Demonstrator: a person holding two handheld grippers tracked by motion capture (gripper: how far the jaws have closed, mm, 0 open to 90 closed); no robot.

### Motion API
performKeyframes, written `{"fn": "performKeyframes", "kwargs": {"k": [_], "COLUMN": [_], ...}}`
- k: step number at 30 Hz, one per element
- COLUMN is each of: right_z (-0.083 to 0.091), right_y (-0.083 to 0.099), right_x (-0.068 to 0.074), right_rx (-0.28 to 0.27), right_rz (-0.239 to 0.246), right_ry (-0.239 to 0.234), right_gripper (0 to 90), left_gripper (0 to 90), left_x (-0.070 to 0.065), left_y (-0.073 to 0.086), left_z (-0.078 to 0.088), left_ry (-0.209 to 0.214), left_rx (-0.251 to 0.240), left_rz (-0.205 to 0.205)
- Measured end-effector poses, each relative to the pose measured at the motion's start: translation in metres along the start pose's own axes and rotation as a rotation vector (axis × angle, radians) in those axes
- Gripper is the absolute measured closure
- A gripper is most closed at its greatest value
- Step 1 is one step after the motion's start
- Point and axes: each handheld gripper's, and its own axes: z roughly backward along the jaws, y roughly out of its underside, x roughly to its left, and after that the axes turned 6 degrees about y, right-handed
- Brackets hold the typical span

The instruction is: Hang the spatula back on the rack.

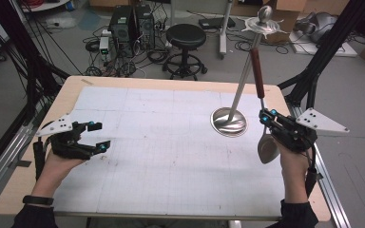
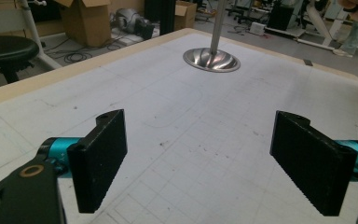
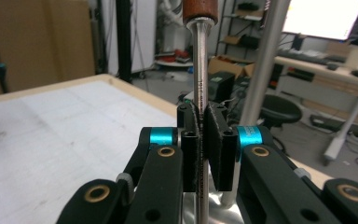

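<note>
The right gripper [image 1: 264,117] is clamped on the thin metal shank of a spoon [image 1: 266,147], holding it upright at the table's right edge, bowl down and wooden handle up, just right of the rack [image 1: 229,121]. The left gripper [image 1: 100,137] hovers with jaws wide and empty at the near left. The smooth shank could twist or slide in the pads, and the handle may knock the rack's pole, tipping it.
</note>
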Motion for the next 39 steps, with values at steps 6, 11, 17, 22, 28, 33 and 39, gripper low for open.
{"fn": "performKeyframes", "kwargs": {"k": [6,11,17,22,28,33,39], "right_z": [0.005,0.004,-0.002,-0.006,-0.011,-0.015,-0.017], "right_y": [-0.009,-0.016,-0.02,-0.02,-0.019,-0.019,-0.018], "right_x": [-0.003,-0.005,-0.005,-0.007,-0.008,-0.009,-0.01], "right_rx": [-0.035,-0.046,-0.05,-0.043,-0.033,-0.025,-0.022], "right_rz": [-0.012,-0.024,-0.019,-0.035,-0.021,-0.016,-0.02], "right_ry": [0.035,0.066,0.094,0.116,0.137,0.158,0.175], "right_gripper": [85.0,85.0,85.0,85.0,85.0,84.9,84.9], "left_gripper": [19.3,19.3,19.3,19.3,19.3,19.3,19.3], "left_x": [0.0,0.001,0.0,0.001,0.001,0.001,0.001], "left_y": [0.0,0.0,0.0,0.0,0.001,0.001,0.001], "left_z": [0.0,0.0,0.0,0.0,0.0,-0.001,-0.001], "left_ry": [0.0,0.001,0.001,0.002,0.001,0.006,0.008], "left_rx": [0.001,0.003,0.004,0.004,0.006,0.005,0.009], "left_rz": [0.002,0.002,0.002,0.001,0.005,0.004,0.001]}}
